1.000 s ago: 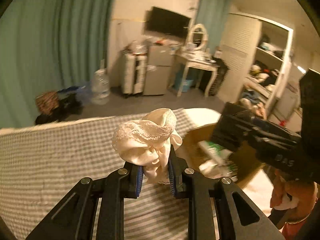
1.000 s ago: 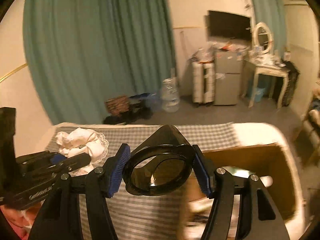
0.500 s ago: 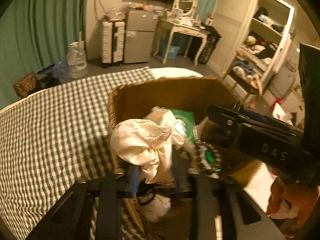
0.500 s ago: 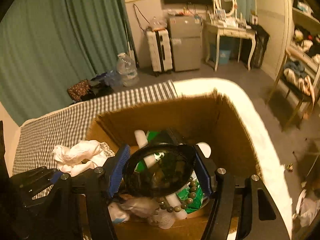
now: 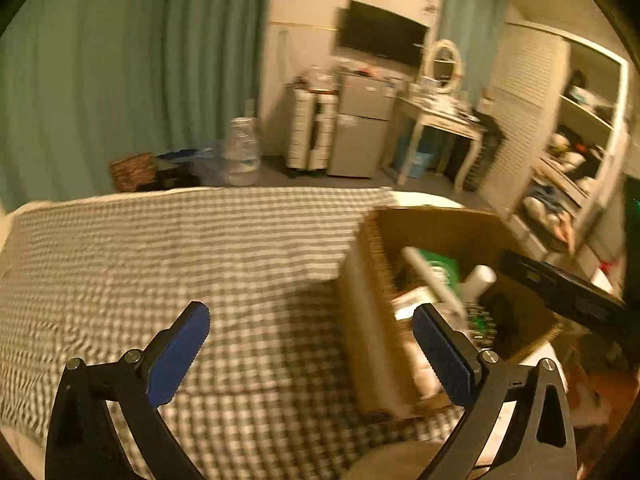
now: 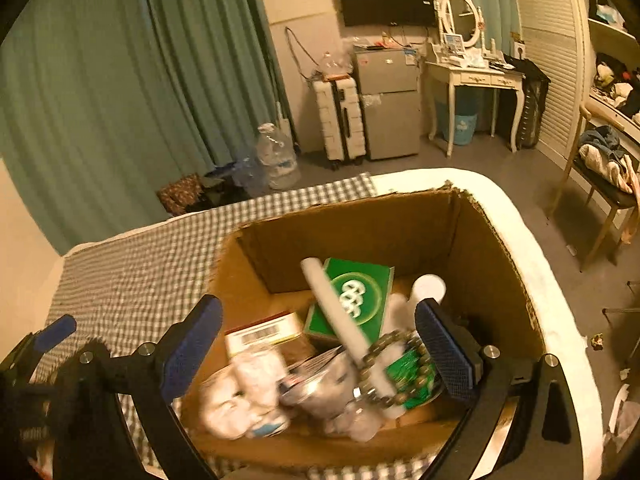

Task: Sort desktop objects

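1. Cardboard forms the box (image 6: 348, 232) that stands on the checked cloth (image 6: 132, 280) at the right end of the surface, its top open so things can be dropped in from above.
2. Inside it lie a green packet (image 6: 356, 292), a white tube (image 6: 340, 320) slanting across the packet, a string of beads (image 6: 400, 368), a white cap (image 6: 428, 288) and a pale crumpled cloth (image 6: 240, 396) at the near left corner. They lie heaped and overlapping, which suggests they were released rather than set down in order.
3. The right gripper (image 6: 318, 348) hovers above the box's near edge, its jaws spread wide with nothing between the blue pads (image 6: 192, 344). I judge it sits there because this is the drop point.
4. The left gripper (image 5: 312, 354) is equally wide apart and holds nothing. It points over the checked cloth just left of the box, whose near wall shows between its fingers.
5. The cloth in front of the left gripper shows no loose object in this blurred view, so the sorting looks close to done, though the wrist views do not cover the whole surface.
6. If anything remains, the next reach would need to go back over the cloth, away from the box.
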Action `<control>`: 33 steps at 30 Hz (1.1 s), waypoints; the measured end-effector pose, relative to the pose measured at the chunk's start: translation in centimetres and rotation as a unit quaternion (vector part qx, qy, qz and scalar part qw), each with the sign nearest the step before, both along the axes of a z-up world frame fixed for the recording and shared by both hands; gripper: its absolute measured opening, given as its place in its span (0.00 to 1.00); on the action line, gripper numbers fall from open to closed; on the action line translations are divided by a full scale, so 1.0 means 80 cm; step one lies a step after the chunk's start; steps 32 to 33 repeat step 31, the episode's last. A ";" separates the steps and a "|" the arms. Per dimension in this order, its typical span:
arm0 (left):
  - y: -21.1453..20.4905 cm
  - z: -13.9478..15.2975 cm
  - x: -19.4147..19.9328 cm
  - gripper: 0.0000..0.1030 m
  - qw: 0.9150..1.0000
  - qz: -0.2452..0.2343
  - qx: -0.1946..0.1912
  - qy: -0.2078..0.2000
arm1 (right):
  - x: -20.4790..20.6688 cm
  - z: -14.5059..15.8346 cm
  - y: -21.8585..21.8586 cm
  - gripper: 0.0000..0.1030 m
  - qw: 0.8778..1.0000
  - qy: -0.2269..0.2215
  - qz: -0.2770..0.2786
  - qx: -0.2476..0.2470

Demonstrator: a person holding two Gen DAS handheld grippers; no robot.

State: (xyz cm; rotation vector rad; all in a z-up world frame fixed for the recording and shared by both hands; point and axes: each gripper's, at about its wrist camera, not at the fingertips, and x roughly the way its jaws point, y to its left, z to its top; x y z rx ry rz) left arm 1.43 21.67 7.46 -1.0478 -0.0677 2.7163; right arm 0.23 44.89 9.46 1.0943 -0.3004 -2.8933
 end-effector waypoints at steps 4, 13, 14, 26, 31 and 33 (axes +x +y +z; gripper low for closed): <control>-0.037 -0.011 0.000 1.00 0.998 0.053 -0.014 -0.010 | 0.018 -0.006 -0.036 0.95 0.999 0.014 0.031 0.001; -0.064 -0.021 -0.006 1.00 0.995 0.090 -0.023 -0.019 | 0.006 -0.032 -0.076 0.95 0.999 -0.010 0.050 0.009; -0.065 -0.022 -0.006 1.00 0.995 0.091 -0.025 -0.020 | 0.005 -0.033 -0.077 0.95 0.999 -0.009 0.049 0.010; -0.068 -0.033 -0.011 1.00 0.993 0.101 -0.049 -0.031 | -0.007 -0.030 -0.090 0.95 0.999 -0.012 0.047 0.014; -0.064 -0.029 -0.004 1.00 0.989 0.119 -0.085 -0.008 | -0.005 -0.035 -0.107 0.95 0.998 -0.015 0.056 0.030; -0.064 -0.029 -0.004 1.00 0.989 0.119 -0.085 -0.008 | -0.005 -0.035 -0.107 0.95 0.998 -0.015 0.056 0.030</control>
